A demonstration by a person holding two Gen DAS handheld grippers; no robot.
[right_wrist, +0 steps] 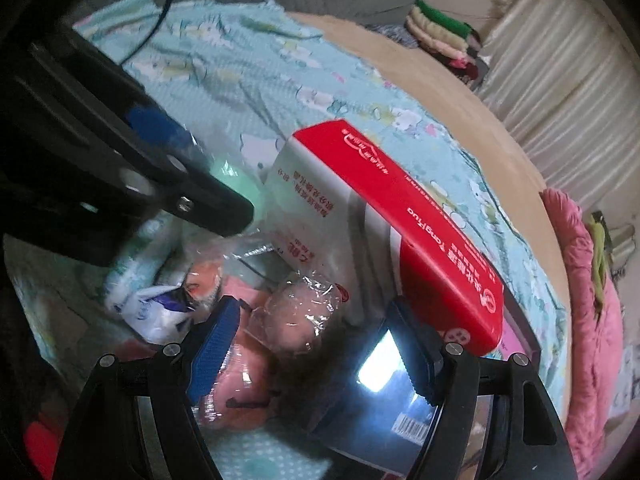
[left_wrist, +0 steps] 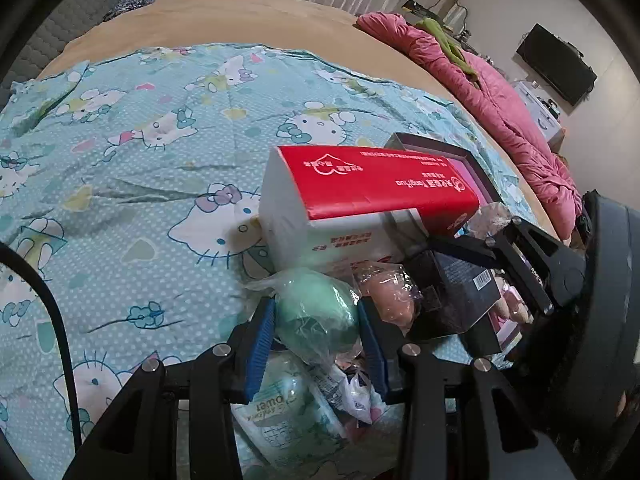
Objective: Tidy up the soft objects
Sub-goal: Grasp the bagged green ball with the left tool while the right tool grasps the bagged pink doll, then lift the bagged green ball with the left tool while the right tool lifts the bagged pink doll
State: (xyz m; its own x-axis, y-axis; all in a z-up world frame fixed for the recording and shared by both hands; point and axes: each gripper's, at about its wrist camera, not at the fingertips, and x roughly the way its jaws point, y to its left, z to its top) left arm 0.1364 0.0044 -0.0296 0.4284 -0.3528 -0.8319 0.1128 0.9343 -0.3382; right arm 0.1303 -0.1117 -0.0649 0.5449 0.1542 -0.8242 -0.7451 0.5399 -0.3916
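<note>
Left gripper (left_wrist: 316, 316) has its blue pads pressed on either side of the green soft ball in its plastic wrap (left_wrist: 318, 312), low over the Hello Kitty sheet (left_wrist: 132, 152) just in front of the red-and-white tissue box (left_wrist: 360, 200). On my right gripper (right_wrist: 316, 356) the jaws stand apart around a pink wrapped soft toy (right_wrist: 304, 312) and the edge of a glossy black box (right_wrist: 376, 400), gripping nothing that I can make out.

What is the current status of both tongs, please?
Left tongs shut on green sponge. Right tongs open around wrapped pink sponge. Red tissue pack crowding behind.
</note>
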